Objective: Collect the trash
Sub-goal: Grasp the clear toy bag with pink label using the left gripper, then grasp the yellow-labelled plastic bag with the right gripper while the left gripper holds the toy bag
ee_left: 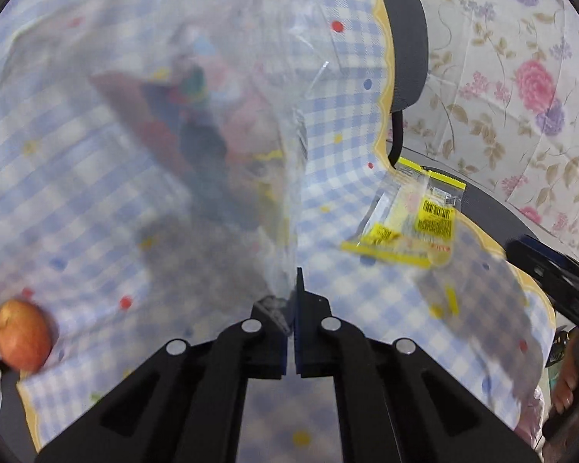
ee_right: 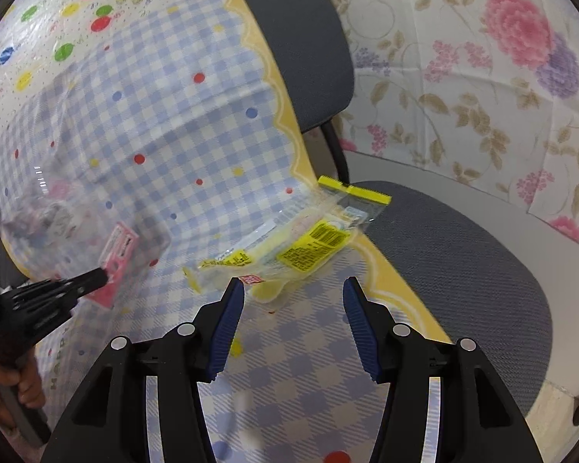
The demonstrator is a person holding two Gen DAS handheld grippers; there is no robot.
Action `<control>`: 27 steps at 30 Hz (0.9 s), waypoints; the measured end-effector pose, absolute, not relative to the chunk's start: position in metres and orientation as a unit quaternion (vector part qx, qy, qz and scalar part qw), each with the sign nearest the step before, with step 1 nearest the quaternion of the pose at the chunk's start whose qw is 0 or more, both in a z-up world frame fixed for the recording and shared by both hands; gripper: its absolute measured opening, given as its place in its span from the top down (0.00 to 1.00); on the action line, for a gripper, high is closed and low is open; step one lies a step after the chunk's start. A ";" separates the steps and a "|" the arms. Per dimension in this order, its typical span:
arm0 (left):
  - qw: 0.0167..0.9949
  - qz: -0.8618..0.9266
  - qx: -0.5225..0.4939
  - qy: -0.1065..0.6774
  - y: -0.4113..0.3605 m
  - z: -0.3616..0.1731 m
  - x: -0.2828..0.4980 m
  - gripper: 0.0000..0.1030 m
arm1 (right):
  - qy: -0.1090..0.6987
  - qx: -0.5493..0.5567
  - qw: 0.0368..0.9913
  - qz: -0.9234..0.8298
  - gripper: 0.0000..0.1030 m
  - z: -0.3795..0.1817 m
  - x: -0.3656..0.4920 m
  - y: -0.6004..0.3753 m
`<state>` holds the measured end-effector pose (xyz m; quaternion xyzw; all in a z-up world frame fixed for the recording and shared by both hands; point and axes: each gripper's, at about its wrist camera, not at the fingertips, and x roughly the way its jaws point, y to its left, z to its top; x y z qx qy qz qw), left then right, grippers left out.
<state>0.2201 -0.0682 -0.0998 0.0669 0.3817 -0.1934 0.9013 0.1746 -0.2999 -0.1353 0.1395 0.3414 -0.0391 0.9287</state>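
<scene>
Left wrist view: left gripper (ee_left: 292,308) pinched on bag (ee_left: 227,123) edge, lifted off table (ee_left: 347,301) to keep it ready. Right gripper (ee_right: 293,308) spread wide, just short of wrapper (ee_right: 285,247) overhanging table edge.

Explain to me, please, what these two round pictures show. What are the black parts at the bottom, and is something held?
A person holds a two-finger tool in each hand, with a camera on each looking along its fingers. In the left view, the left gripper is shut on a clear plastic bag with trash inside. In the right view, the right gripper is open, just before a yellow wrapper at the edge of the checked tablecloth. An apple lies near the left view's edge. A grey chair stands beside the table.
</scene>
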 end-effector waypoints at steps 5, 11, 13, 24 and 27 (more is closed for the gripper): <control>0.907 -0.176 0.045 0.381 -0.054 -0.103 0.213 1.00 | 0.364 0.138 0.920 -0.036 0.47 -0.145 0.203 -0.284; 0.904 -0.177 0.027 0.389 -0.048 -0.111 0.212 1.00 | 0.395 0.118 0.909 -0.066 0.29 -0.157 0.239 -0.272; 0.902 -0.177 0.025 0.393 -0.047 -0.113 0.213 1.00 | 0.422 0.111 0.896 -0.079 0.29 -0.167 0.251 -0.270; 0.898 -0.183 0.005 0.401 -0.037 -0.111 0.194 1.00 | 0.442 0.110 0.889 -0.046 1.00 -0.176 0.211 -0.279; 0.897 -0.188 0.006 0.401 -0.037 -0.105 0.181 1.00 | 0.443 0.099 0.891 -0.023 1.00 -0.167 0.180 -0.273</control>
